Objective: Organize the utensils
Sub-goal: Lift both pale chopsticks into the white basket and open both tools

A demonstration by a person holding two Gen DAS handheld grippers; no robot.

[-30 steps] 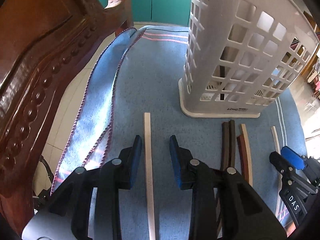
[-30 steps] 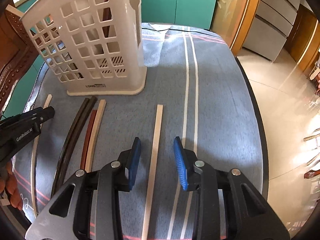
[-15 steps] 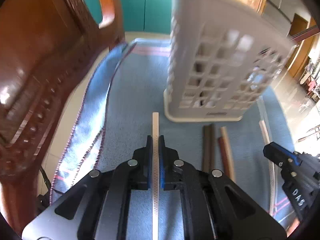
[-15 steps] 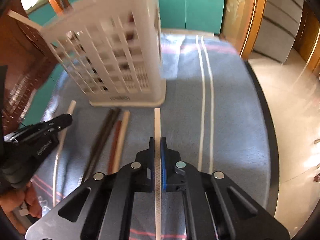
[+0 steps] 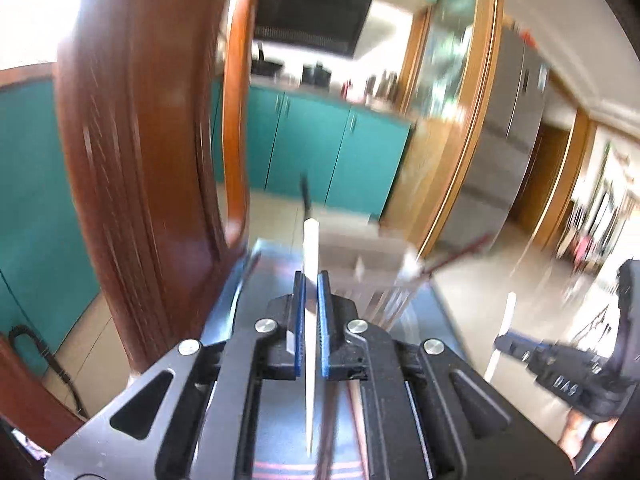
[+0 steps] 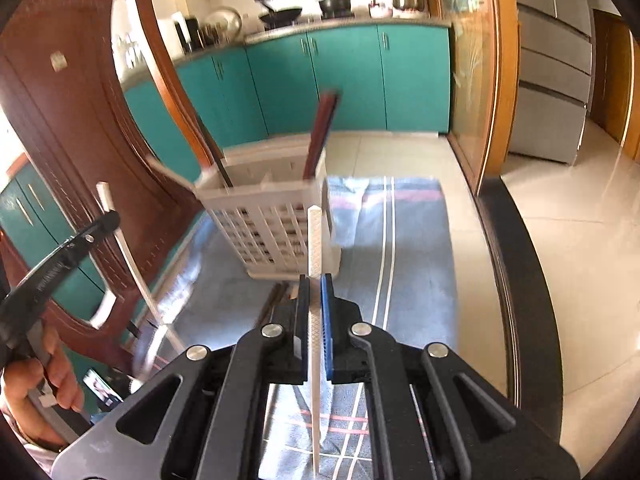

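My left gripper [image 5: 311,280] is shut on a pale chopstick [image 5: 311,240] and holds it lifted, tip up, above the table. My right gripper [image 6: 315,282] is shut on another pale chopstick [image 6: 314,240], also lifted. The white slotted basket [image 6: 276,224] stands on the blue cloth [image 6: 408,264] ahead of the right gripper, with a dark stick [image 6: 216,156] and a reddish stick [image 6: 320,132] standing in it. In the left wrist view the basket [image 5: 360,256] is blurred. The left gripper [image 6: 108,220] and its chopstick [image 6: 120,236] show at the left of the right wrist view.
A carved wooden chair [image 6: 76,152] stands close at the table's left. Dark and brown chopsticks [image 6: 272,300] lie on the cloth in front of the basket. The table's dark edge [image 6: 516,280] runs along the right, with tiled floor beyond. Teal cabinets [image 6: 344,80] stand behind.
Both grippers closed on their pale chopsticks and lifted them off the cloth. Both have risen and tilted up, so the room now shows behind the basket.
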